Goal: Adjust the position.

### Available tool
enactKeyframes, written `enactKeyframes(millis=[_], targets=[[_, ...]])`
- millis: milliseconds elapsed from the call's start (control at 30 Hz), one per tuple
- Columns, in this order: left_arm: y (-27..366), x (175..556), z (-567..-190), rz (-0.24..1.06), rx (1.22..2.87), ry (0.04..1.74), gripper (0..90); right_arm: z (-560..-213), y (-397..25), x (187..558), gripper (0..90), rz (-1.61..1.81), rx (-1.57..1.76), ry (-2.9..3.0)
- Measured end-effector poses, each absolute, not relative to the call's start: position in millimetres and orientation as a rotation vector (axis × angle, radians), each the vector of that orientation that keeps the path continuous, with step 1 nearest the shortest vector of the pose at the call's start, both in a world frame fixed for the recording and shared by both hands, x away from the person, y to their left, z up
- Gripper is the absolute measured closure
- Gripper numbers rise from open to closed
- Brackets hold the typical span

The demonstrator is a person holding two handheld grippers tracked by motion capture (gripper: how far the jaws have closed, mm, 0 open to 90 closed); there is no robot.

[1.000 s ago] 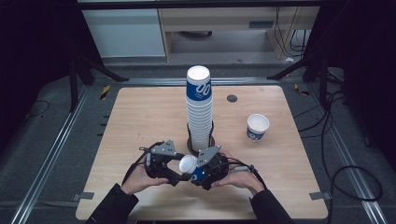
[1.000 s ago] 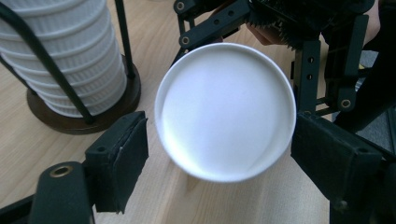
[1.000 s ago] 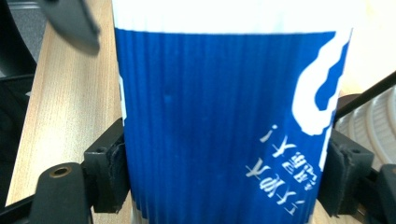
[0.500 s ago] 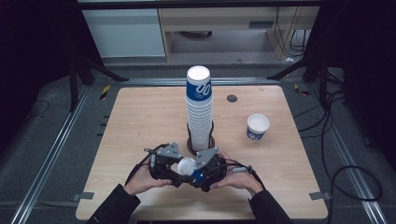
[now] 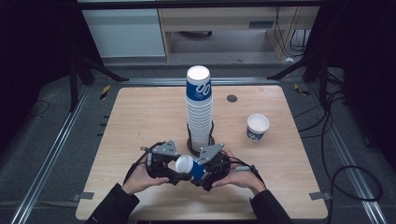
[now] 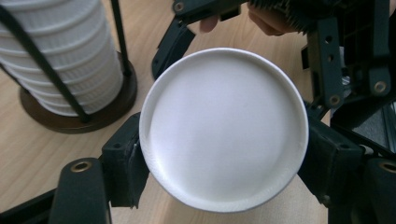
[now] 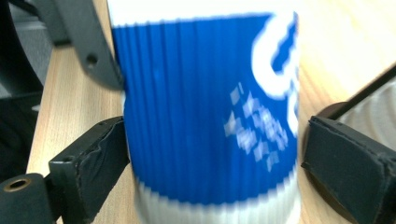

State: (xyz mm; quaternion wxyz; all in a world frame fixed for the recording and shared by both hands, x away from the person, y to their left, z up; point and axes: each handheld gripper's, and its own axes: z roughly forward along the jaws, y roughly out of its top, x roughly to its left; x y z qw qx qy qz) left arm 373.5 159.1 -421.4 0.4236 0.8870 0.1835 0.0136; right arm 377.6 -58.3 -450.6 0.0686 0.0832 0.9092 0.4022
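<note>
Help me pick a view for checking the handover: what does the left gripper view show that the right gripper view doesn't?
The left gripper view looks at the held cup end-on: its round white end, its own pads at the rim, and a person's fingertips. The right gripper view gives the cup's side: the ribbed blue wall and white print, between that gripper's pads. Both take in the cup, the wooden table and part of the cup stack in its holder.

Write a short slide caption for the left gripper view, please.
Left gripper jaws flank the white end of a paper cup, beside the cup stack in its holder.
</note>
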Motion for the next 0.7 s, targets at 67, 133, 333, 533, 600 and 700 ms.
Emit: enactKeyframes(millis=[67,133,333,533,600,700], targets=[[163,375,-419,0.044,2.205,0.469,26.4,-447,-64,379,6.7,1.246,0.271,2.717],[169,376,-416,0.062,2.184,0.474,26.3,-441,-70,380,6.6,1.302,0.297,2.684],[185,382,-411,0.081,2.092,0.501,26.3,-434,-92,386,6.9,1.436,0.413,2.602],[192,382,-406,0.080,2.018,0.495,26.3,-434,-103,389,7.1,1.538,0.468,2.566],[191,381,-405,0.068,2.006,0.487,26.3,-436,-103,390,7.0,1.546,0.467,2.567],[188,380,-405,0.051,1.998,0.468,26.3,-438,-100,389,7.0,1.573,0.456,2.577]])
